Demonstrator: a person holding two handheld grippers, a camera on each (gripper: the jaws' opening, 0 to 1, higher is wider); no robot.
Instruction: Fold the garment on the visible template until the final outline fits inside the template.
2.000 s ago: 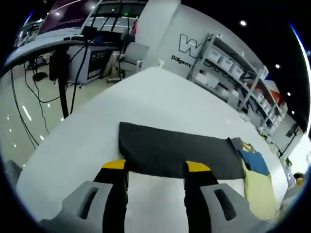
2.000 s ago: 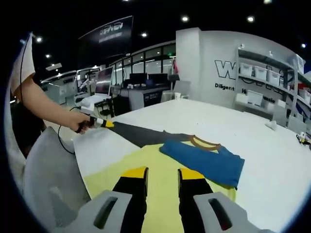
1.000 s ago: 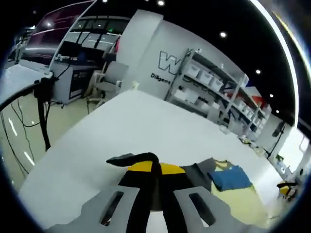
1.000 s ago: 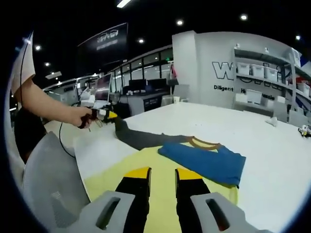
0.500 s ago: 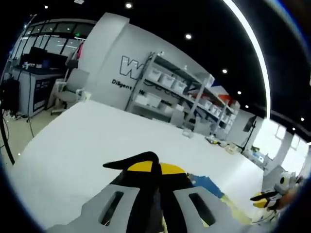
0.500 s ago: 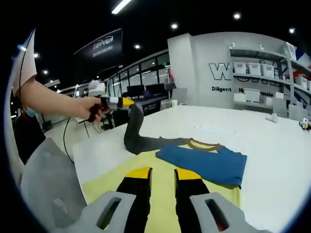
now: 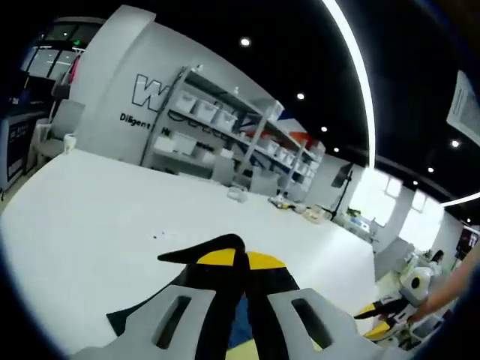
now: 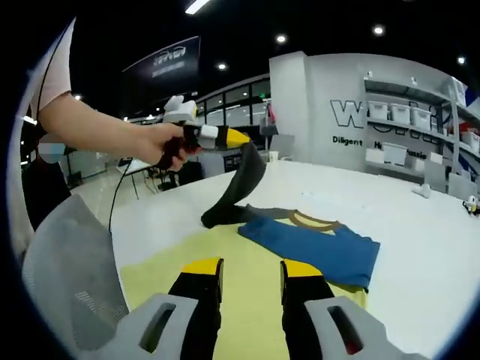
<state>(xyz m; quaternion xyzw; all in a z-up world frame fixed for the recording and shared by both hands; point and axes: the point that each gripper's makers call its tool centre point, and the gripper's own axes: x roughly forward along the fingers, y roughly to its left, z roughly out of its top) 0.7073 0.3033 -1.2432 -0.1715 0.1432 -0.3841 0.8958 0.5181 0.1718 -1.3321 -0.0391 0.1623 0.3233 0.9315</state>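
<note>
The garment lies on a yellow template (image 8: pixel 154 279) on the white table. Its folded blue part (image 8: pixel 319 249) with a tan collar (image 8: pixel 309 220) rests flat. Its dark grey part (image 8: pixel 234 187) rises in an arc off the table. My left gripper (image 8: pixel 238 138), held by a person's hand (image 8: pixel 161 142), is shut on the top end of that grey part. In the left gripper view the shut jaws (image 7: pixel 238 262) pinch dark cloth (image 7: pixel 196 253), with blue fabric (image 7: pixel 238 331) below. My right gripper (image 8: pixel 250 273) hovers open over the template's near side, holding nothing.
The white table (image 8: pixel 420 240) stretches far to the right and back. A grey chair back (image 8: pixel 71 281) stands at the left edge. Shelves with white bins (image 7: pixel 199 112) line the far wall. Small items (image 7: pixel 236 195) sit at the table's far side.
The left gripper has raised the dark grey part off the table and carried it up and toward the blue part. The right gripper has stayed over the template.
</note>
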